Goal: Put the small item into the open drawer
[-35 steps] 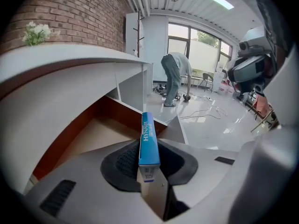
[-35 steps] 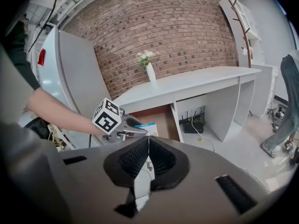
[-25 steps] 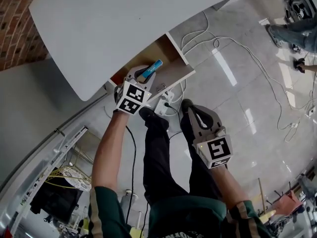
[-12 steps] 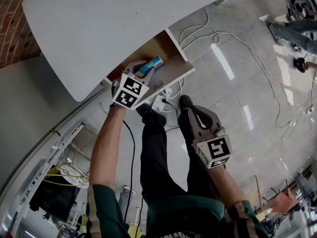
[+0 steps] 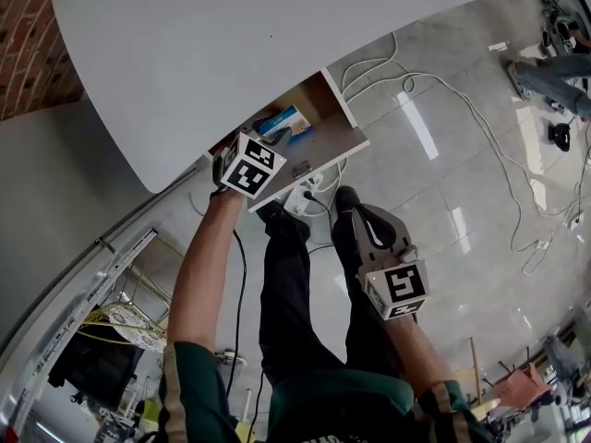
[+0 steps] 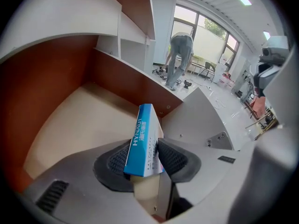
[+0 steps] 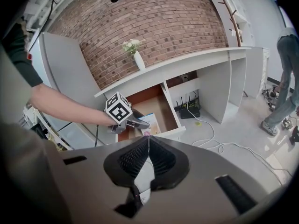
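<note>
Left tool (image 6: 147, 149) reaches into the open drawer (image 6: 70, 120); its jaws have just been opening, pads slack beside the blue box (image 6: 145, 125). The box stands on edge between them, long axis toward the drawer's back wall. Right tool (image 7: 148, 140) is closed, empty, well outside the drawer.

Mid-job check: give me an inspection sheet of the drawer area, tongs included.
Surface: open drawer, wooden bottom bare apart from the box.
Job's things: blue box tilted inside the drawer.
Clutter: vase on the desk top.
Grippers: left tongs have just been opening, box loose between them; right tongs shut, empty, away from the drawer.
Cables: white cables across the floor; power strip below the drawer.
Surroundings: brick wall; a person bending in the background.
</note>
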### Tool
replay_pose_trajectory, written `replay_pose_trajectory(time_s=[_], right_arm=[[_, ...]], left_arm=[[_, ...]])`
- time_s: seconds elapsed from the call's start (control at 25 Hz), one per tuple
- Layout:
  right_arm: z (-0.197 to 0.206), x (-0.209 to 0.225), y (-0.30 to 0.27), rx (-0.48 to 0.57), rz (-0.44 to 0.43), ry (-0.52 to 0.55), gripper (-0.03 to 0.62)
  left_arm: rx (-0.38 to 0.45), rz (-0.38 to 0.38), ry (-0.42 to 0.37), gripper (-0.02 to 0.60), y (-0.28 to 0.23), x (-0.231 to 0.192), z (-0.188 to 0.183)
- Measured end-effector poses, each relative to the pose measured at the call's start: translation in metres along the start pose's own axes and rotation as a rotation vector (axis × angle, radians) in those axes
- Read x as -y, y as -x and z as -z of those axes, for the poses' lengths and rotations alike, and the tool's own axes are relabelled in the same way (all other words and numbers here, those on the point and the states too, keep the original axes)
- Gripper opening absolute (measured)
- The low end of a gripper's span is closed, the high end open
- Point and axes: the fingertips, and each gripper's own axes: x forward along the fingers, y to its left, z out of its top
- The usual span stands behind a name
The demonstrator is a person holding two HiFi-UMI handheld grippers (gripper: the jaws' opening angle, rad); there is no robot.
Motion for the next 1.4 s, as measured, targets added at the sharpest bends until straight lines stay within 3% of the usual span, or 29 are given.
replay_pose_trajectory(time_s=[0.48, 0.68, 0.92, 0.96, 1.08, 1.2, 1.28, 1.4], right_arm=[[0.007, 0.003, -0.001, -0.008, 0.010, -0.013, 0.025], [0.005, 0.001, -0.001, -0.005, 0.007, -0.012, 0.025], [0.008, 0.004, -0.003, -0.010, 0.009, -0.008, 0.025], [0.008, 0.005, -0.003, -0.013, 0.009, -0.006, 0.025], [0.002, 0.004, -0.004, -0.011, 0.004, 0.007, 0.025], [-0.009, 0.010, -0.003, -0.002, 0.005, 0.024, 0.025], [-0.015, 0.012, -0.002, 0.004, 0.006, 0.031, 0.025], [-0.026, 0.004, 0.000, 0.020, -0.011, 0.025, 0.025]], left_arm=[[-0.055, -0.216, 0.019, 0.284, -0.006, -0.032, 0.006], [-0.134, -0.302, -0.037, 0.364, -0.011, -0.041, 0.017], [-0.069, -0.324, -0.040, 0.364, -0.001, -0.035, 0.011], [-0.054, -0.327, -0.040, 0.350, 0.003, -0.033, 0.008], [0.004, -0.351, -0.047, 0.229, 0.021, -0.025, -0.004], [0.072, -0.368, -0.063, 0.073, 0.032, -0.015, -0.021], [0.102, -0.359, -0.054, 0.029, 0.037, -0.006, -0.027], [0.107, -0.347, -0.030, 0.015, 0.052, 0.002, -0.026]])
